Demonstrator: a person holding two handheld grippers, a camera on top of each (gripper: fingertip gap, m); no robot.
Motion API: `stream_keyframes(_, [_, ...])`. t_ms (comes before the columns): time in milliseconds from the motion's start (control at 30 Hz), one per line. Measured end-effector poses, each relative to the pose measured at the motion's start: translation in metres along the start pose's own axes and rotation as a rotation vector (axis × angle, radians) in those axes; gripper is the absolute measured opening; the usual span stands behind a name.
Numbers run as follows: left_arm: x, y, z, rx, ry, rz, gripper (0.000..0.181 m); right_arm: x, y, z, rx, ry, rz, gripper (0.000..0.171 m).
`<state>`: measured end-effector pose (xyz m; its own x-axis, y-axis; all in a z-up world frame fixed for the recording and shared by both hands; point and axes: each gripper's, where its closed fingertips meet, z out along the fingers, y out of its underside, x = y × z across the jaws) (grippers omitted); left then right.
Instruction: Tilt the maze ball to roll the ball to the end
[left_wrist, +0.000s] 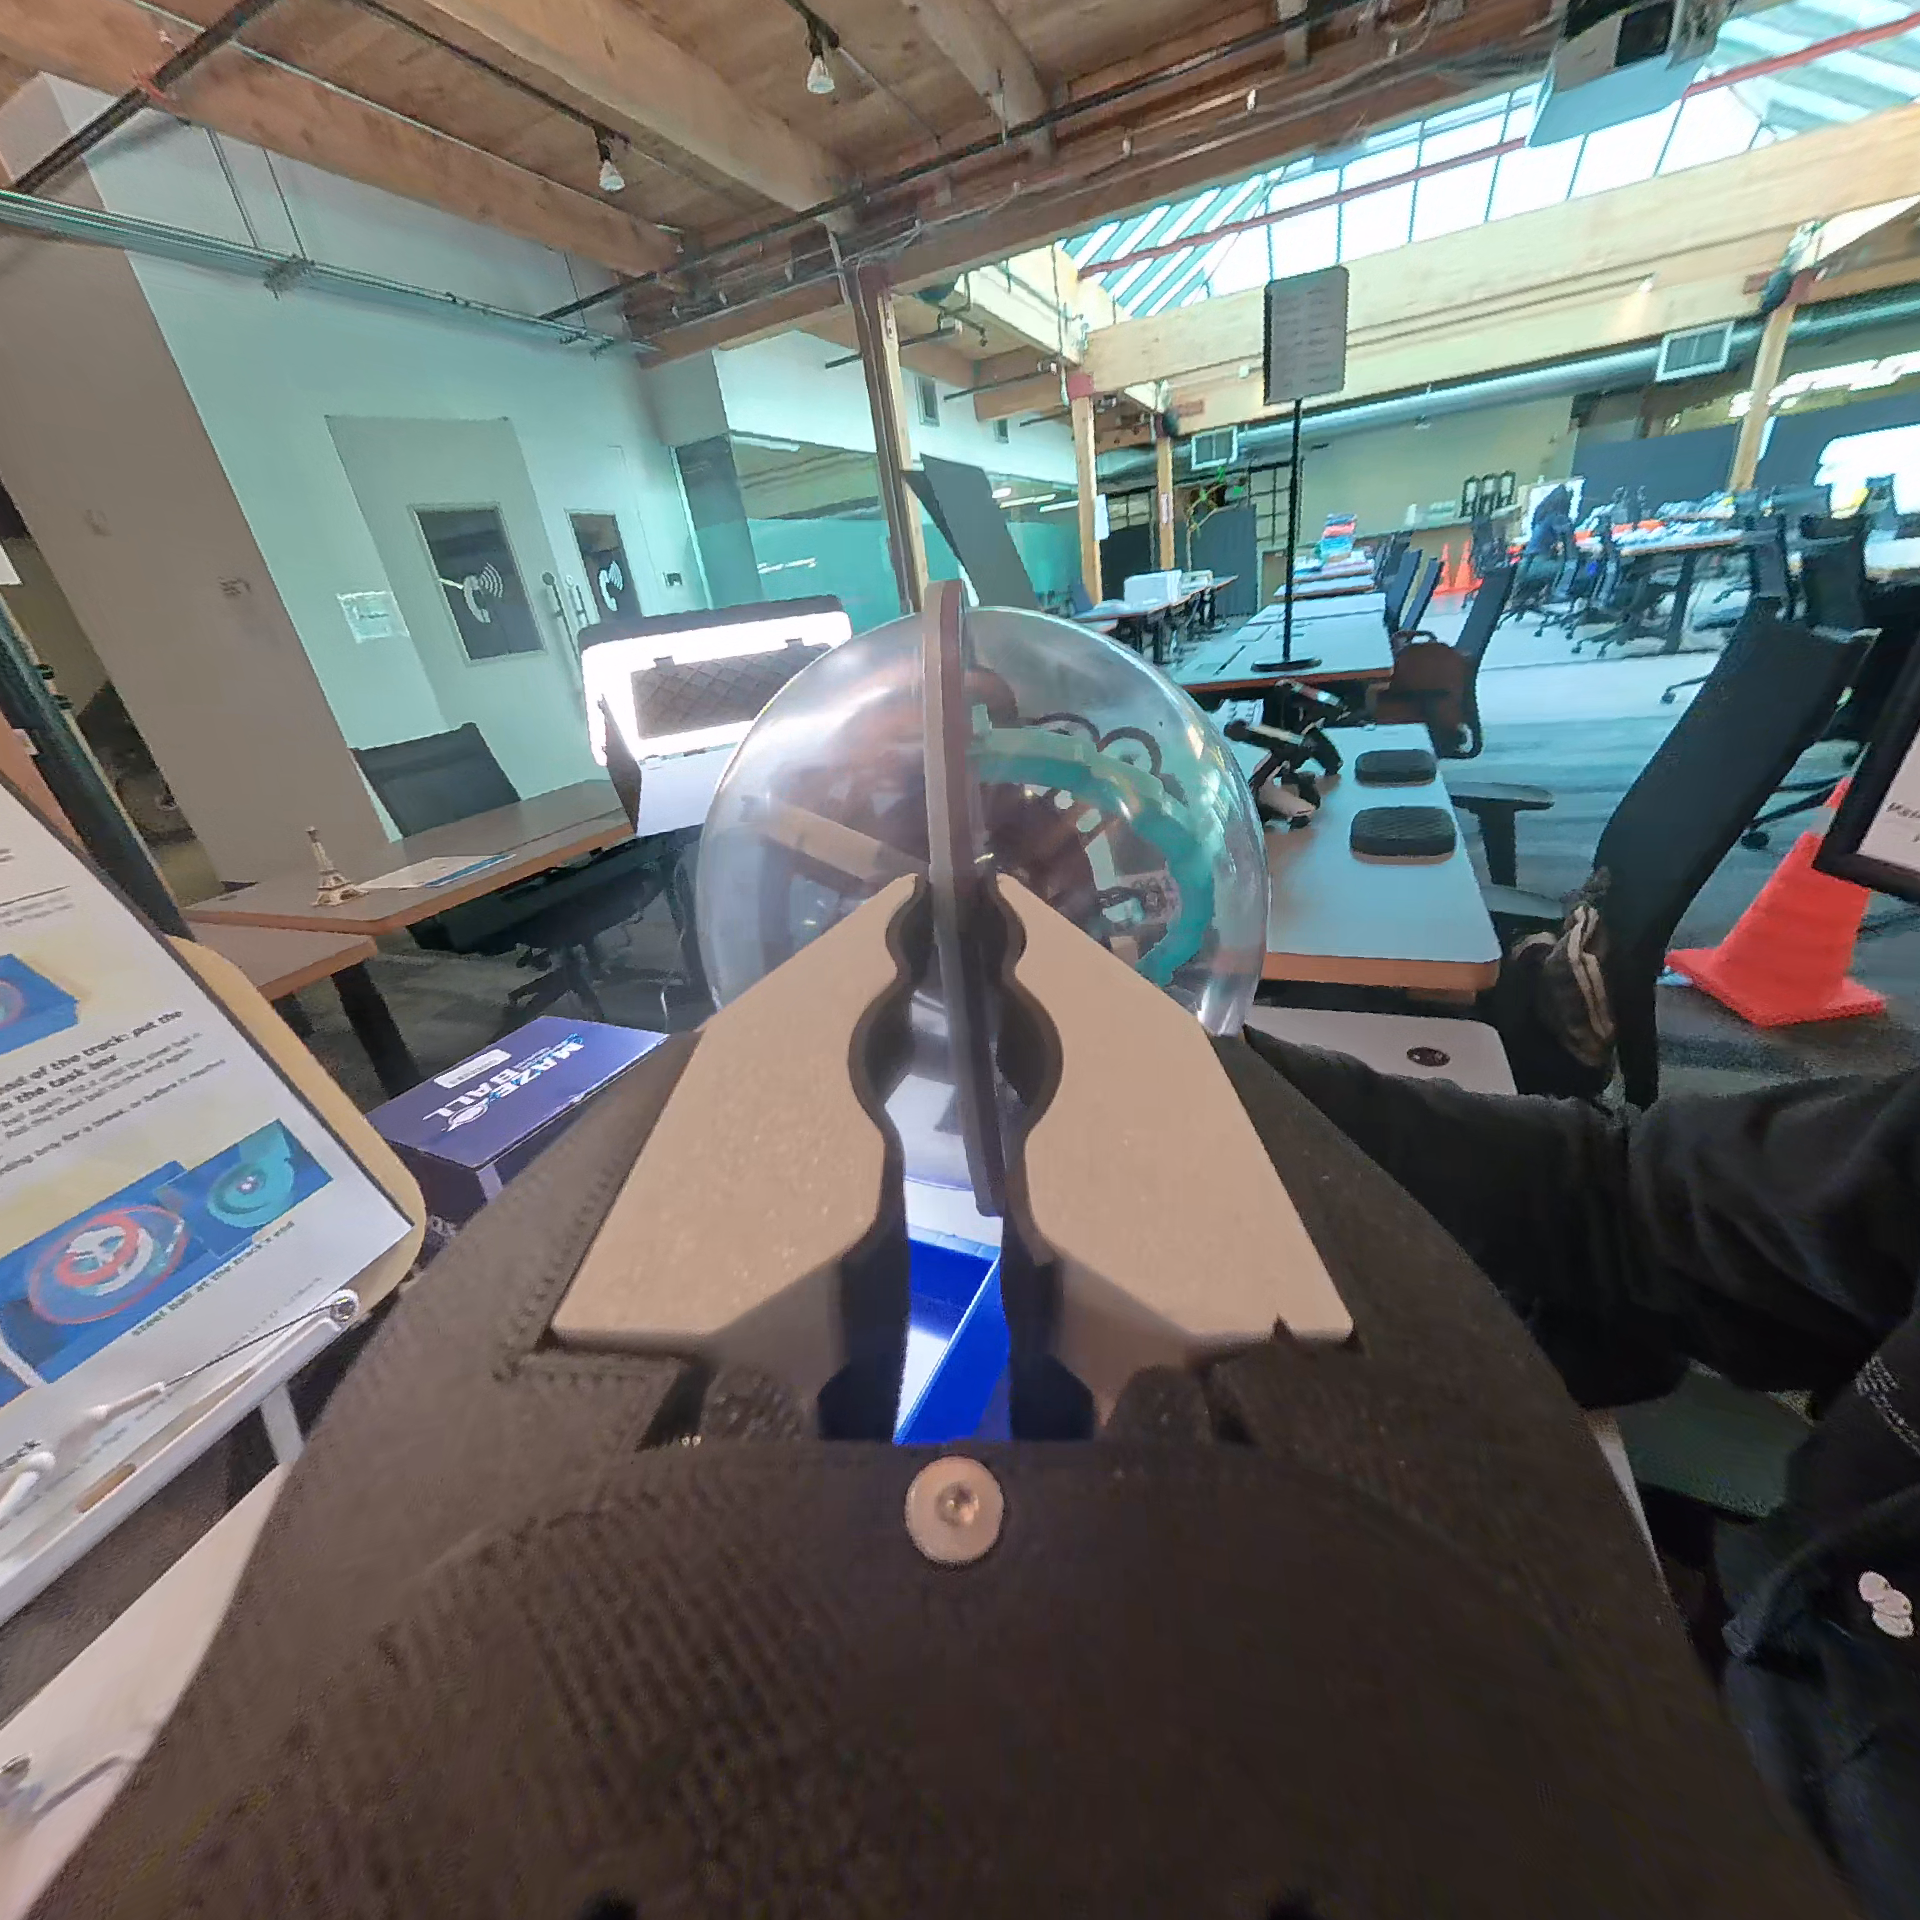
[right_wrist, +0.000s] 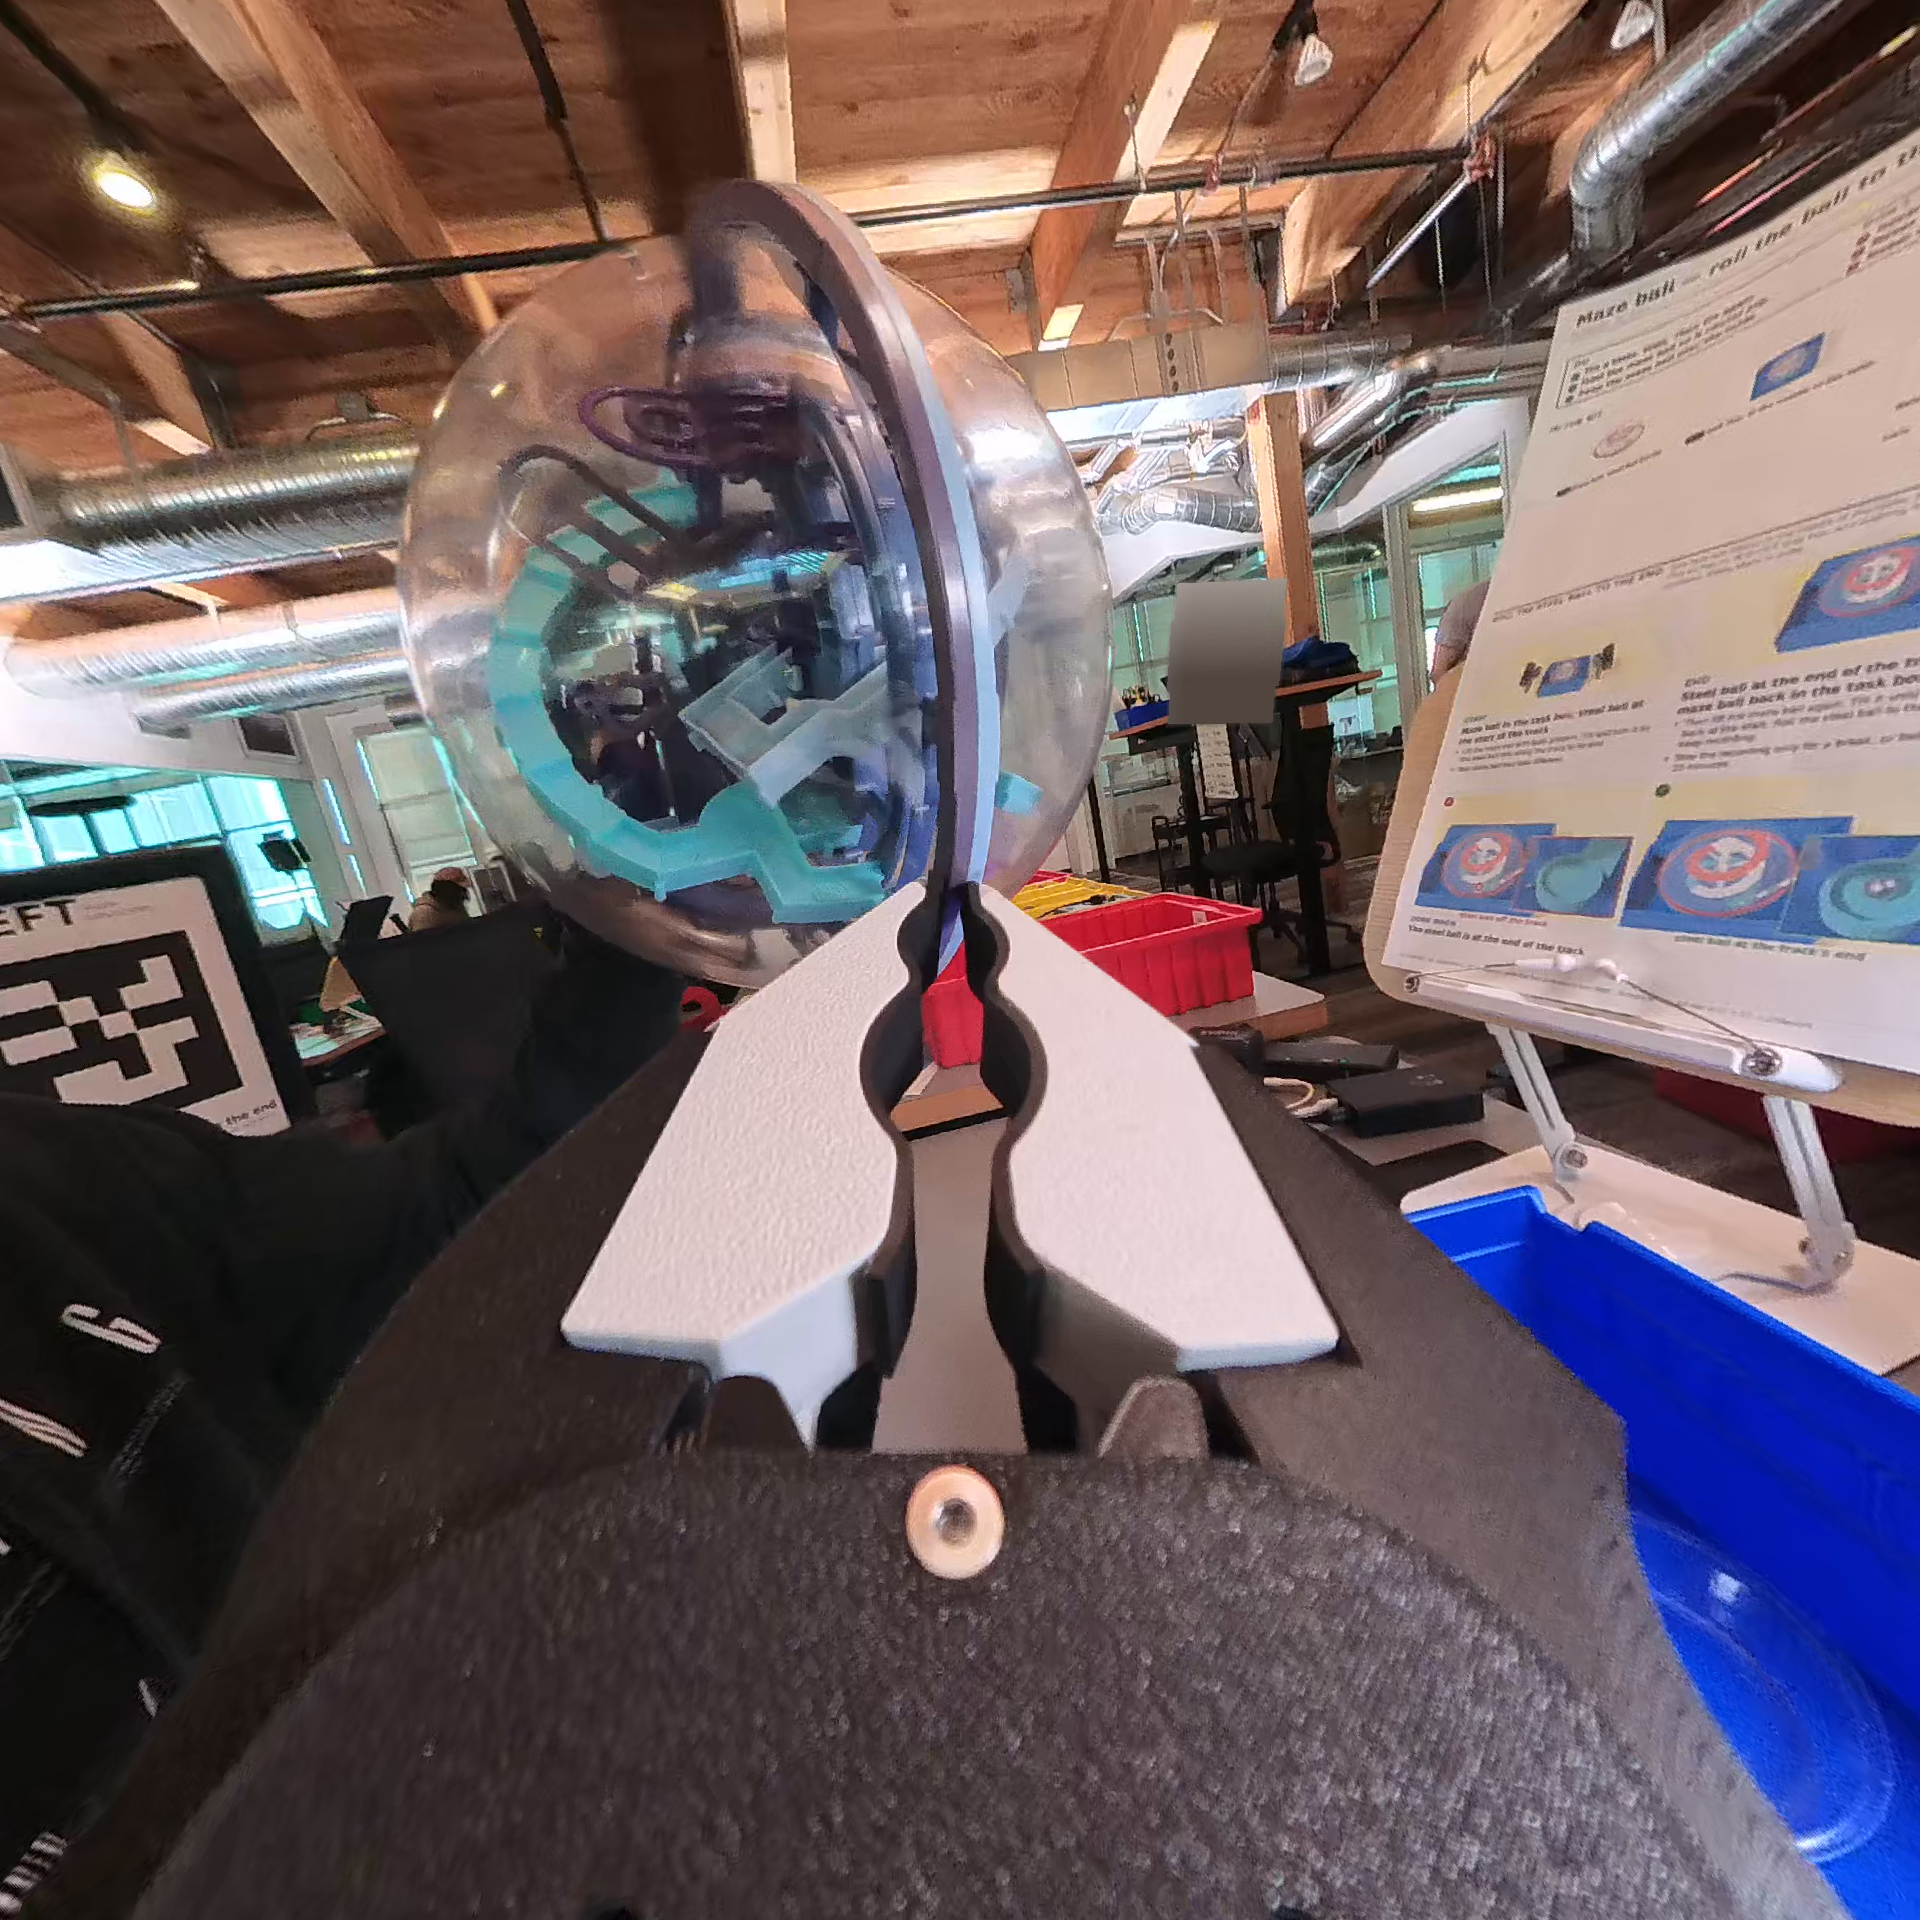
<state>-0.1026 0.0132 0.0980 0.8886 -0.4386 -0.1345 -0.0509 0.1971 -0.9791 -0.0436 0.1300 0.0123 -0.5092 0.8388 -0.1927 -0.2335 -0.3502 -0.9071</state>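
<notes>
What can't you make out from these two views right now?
- Steel ball: not spotted inside the maze ball in either view; reflections and motion blur on the clear shell hide it.
- Track's end: lost among the overlapping teal tracks in the left wrist view.
- Opposite hand-held gripper: neither view shows it.
- Blue bin: cut off by the right wrist view's edge; the left hand-held gripper blocks it in the other.

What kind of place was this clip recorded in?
Most likely a large open-plan office or lab workspace: long rows of desks with office chairs, exposed wooden ceiling beams with metal ducts, and an orange traffic cone on the floor.
</notes>
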Motion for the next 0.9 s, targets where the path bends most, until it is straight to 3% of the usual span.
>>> stream_keyframes(500, [0.020, -0.023, -0.020, 0.200, 0.126, 0.099, 0.008, -0.036, -0.030, 0.006, 0.005, -0.053, -0.248, 0.002])
stream_keyframes(900, [0.018, -0.012, -0.032, 0.249, 0.155, 0.091, 0.008, -0.057, -0.041, 0.003, -0.008, -0.103, -0.304, 0.000])
